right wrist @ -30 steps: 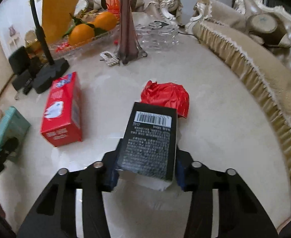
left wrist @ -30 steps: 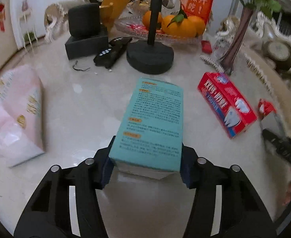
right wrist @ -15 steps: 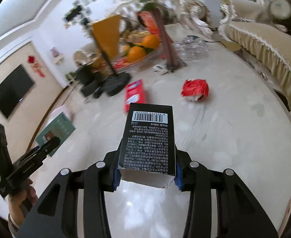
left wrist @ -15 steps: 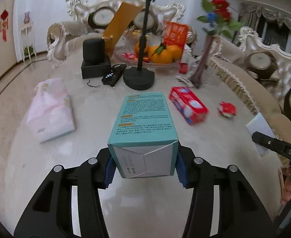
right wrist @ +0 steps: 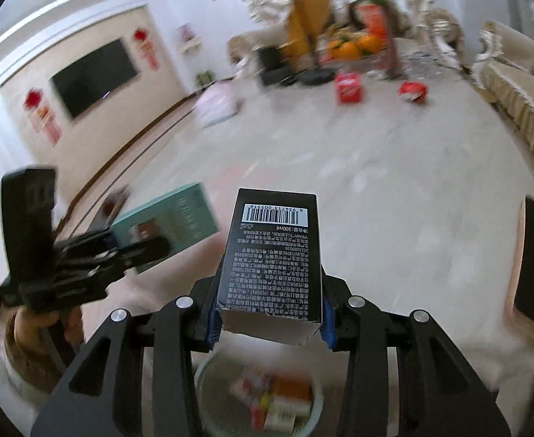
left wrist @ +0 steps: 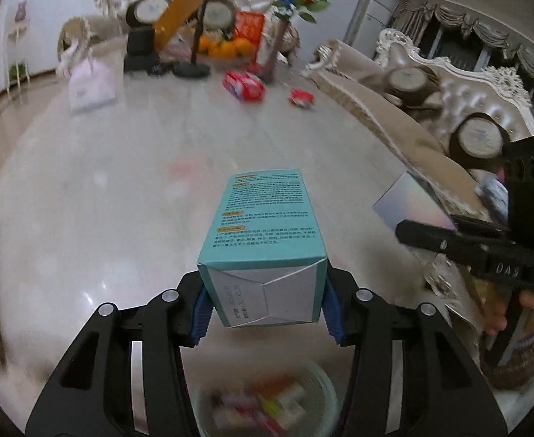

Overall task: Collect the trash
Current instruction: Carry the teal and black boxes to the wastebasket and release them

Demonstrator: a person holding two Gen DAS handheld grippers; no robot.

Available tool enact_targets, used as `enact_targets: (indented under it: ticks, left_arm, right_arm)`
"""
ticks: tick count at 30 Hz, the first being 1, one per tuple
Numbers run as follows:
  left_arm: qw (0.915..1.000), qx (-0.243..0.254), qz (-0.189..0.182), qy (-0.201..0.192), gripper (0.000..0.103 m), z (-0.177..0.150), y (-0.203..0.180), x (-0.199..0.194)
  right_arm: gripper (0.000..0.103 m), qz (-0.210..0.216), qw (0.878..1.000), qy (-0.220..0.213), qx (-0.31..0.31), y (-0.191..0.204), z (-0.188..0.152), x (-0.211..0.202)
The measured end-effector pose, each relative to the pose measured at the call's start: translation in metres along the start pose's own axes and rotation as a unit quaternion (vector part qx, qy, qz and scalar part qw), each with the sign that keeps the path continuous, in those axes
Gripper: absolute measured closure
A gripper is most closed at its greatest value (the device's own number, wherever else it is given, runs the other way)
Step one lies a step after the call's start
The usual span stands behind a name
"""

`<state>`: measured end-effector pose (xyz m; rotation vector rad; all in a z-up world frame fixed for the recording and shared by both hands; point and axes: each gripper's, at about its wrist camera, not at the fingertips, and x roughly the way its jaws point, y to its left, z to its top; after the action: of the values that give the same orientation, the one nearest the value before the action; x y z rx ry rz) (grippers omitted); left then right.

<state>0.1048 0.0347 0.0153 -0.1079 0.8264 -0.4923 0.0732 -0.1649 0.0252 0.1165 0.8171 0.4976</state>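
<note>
Both grippers are lifting their boxes off the table, now hovering over a bin (left wrist: 267,406) (at 6 o'clock).

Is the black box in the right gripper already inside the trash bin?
No. The black box is clamped in the right gripper, held in the air above the bin seen below it.

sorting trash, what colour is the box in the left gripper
Teal box with a white end flap, clearest in the left wrist view.

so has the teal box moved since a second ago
Yes. The teal box has been lifted off the table, back from the red box, above a trash bin.
</note>
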Motion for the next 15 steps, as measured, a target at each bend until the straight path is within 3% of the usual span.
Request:
enact_targets:
  ticks: [6,10,15]
  left_arm:
    - [0.9989,0.005,-0.001,0.047,0.054,-0.069,-0.027,-0.039]
    - [0.9938,-0.015,0.01,0.11,0.054,-0.115,-0.026,-0.024]
    - [0.9832,-0.027,0.03,0.178,0.054,-0.158,-0.016,0.028]
  right_arm:
    - [0.064,0.037,0.996,0.078,-0.026,0.036,-0.065,-0.007]
    - [0.064,0.02,0.989,0.147,-0.016,0.032,-0.102,0.028]
    - [0.064,-0.006,0.975,0.22,-0.013,0.022,-0.137,0.086]
